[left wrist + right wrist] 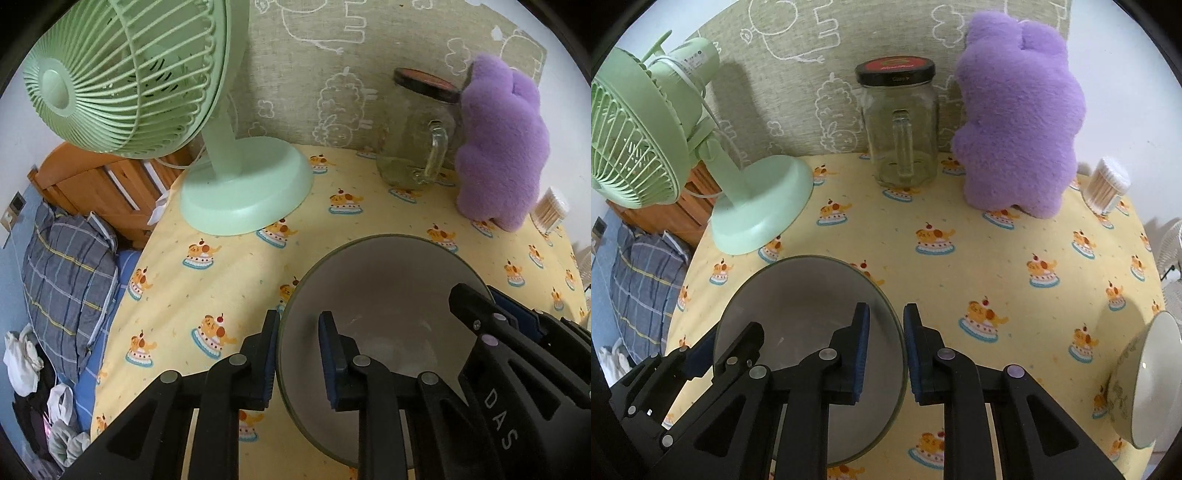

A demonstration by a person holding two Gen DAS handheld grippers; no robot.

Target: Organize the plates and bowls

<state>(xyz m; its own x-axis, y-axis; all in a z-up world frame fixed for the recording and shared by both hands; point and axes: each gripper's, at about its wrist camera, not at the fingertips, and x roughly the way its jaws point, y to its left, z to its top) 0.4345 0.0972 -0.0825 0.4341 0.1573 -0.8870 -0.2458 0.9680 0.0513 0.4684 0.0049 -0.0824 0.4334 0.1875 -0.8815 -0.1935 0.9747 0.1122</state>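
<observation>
A grey-green bowl [380, 288] sits on the yellow cake-print tablecloth [229, 288]. My left gripper [299, 354] straddles its left rim, one finger outside and one inside, a small gap showing beside the rim. My right gripper [886, 350] straddles the same bowl's [798, 295] right rim in the same way. Each gripper shows in the other's view, at the bowl's far side. A white patterned bowl [1145, 380] stands at the right edge of the right wrist view.
A green desk fan [236, 184] stands at the back left. A lidded glass jar mug [901, 125], a purple plush toy [1015, 122] and a cotton swab container [1106, 186] line the back. The table edge drops to a bed on the left.
</observation>
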